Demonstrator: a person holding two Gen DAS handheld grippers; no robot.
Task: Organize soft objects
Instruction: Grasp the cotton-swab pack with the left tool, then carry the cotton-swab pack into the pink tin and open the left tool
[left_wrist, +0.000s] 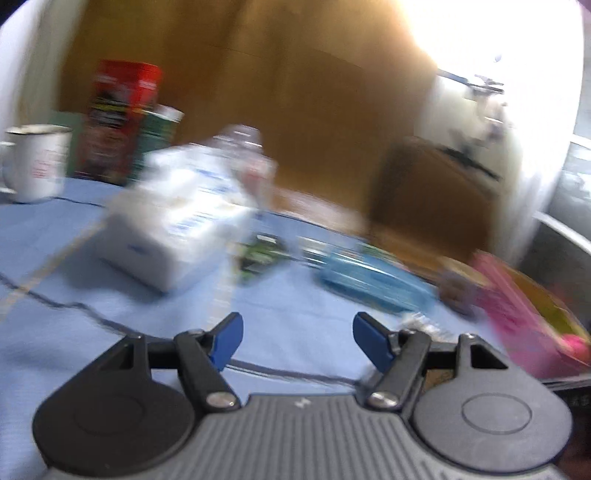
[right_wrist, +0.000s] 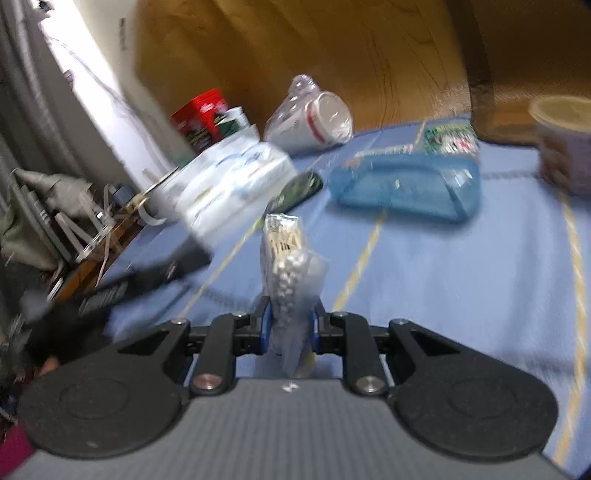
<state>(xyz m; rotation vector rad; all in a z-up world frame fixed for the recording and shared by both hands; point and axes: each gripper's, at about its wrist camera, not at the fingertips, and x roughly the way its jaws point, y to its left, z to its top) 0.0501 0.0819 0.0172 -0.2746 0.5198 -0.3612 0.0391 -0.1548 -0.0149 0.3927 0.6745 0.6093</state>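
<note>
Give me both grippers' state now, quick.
Left gripper: open, holding nothing.
Right gripper: closed on a clear packet of small white pieces.

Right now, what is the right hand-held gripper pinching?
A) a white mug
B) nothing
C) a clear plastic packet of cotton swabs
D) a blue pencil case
C: the right hand-held gripper is closed on a clear plastic packet with white swab tips inside, while the blue pencil case lies on the cloth.
</note>
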